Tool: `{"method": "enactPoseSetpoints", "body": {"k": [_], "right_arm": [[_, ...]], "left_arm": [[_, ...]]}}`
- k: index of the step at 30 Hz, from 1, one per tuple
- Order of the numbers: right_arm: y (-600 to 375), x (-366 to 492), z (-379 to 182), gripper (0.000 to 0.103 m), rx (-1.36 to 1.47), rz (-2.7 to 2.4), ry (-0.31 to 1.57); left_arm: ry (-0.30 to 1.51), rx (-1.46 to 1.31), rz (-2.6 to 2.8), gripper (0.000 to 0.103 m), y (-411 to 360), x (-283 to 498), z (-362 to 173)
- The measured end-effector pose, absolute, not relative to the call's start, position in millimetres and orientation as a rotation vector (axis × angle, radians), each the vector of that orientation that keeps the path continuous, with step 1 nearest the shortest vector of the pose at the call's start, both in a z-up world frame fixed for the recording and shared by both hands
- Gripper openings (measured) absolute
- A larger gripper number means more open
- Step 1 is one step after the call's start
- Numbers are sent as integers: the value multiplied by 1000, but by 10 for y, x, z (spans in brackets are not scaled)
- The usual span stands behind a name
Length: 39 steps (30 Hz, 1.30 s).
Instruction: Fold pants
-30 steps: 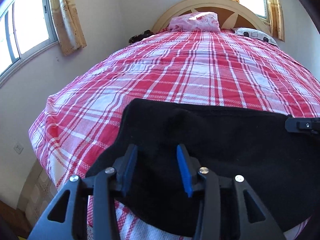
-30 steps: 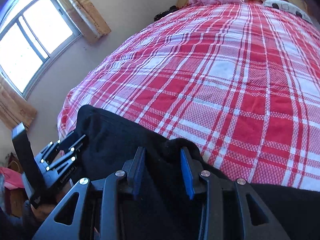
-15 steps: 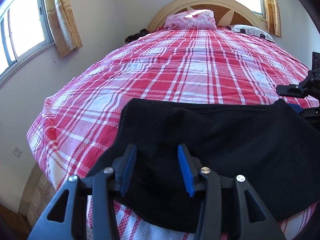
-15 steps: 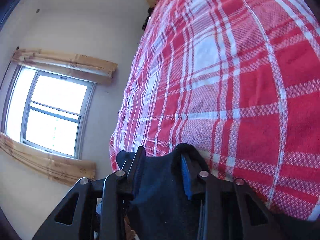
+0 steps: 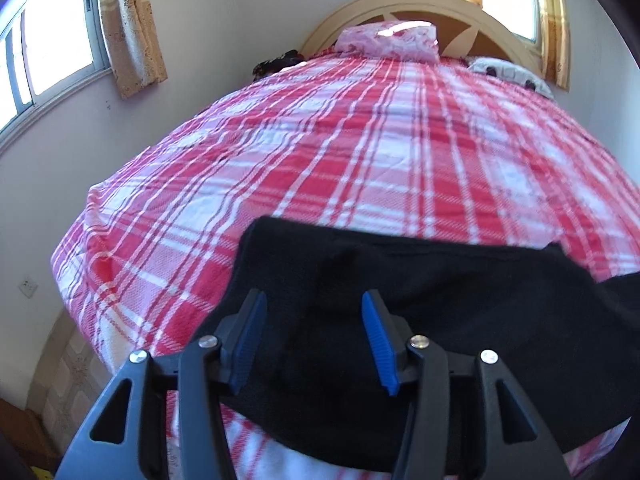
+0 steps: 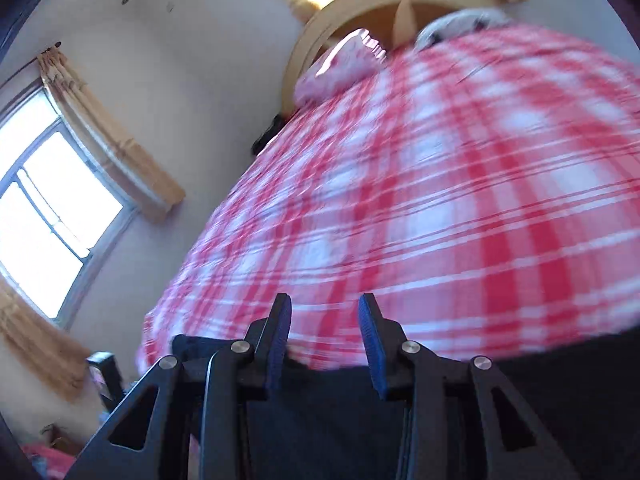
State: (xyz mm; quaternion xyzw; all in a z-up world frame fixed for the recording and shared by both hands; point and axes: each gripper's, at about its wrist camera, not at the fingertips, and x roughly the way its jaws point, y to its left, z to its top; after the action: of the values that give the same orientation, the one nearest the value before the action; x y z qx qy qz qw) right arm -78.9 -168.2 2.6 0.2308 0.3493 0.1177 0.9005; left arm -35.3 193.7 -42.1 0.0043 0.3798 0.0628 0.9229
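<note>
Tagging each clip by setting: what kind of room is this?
A bedroom, most likely in a home: a bed with a red plaid bedspread, an arched wooden headboard with a pink pillow, and a curtained window.

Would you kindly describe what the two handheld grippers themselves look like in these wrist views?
Both are alike. The left gripper and right gripper have matte black frames with triangular cut-outs and round silver screw heads at the joints. Each finger carries a narrow, ribbed blue pad. No cables, printed markings or sleeves show in either view.
</note>
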Motion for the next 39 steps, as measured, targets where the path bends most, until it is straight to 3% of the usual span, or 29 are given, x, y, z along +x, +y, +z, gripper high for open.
{"method": "enactPoseSetpoints", "body": {"k": [4,11,21,22,24,32,39], "right_arm": [[-2470,-1591,111,37,454,-95,614],[-3573,-2403,259,38,286,-611,551],[-3991,-1632,-100,37,211,-784,752],[-4067,-1647,-150,34,253,-748,761],[-4150,-1770,-138,5,336,-702,727],[-4536,-2897,154,4,745,-522,469],[-4653,-3340,-378,4,906,-573,495]], "left_arm": [[757,39,28,66,1562,-367,-354],[861,-5,-4,67,1219,-246,-633],[890,-8,16,74,1261,-298,-614],[890,-3,17,75,1258,-303,-614],[892,-1,19,75,1247,-281,-622],[902,6,10,76,1252,-244,-620],[909,21,7,76,1244,-239,-581]]}}
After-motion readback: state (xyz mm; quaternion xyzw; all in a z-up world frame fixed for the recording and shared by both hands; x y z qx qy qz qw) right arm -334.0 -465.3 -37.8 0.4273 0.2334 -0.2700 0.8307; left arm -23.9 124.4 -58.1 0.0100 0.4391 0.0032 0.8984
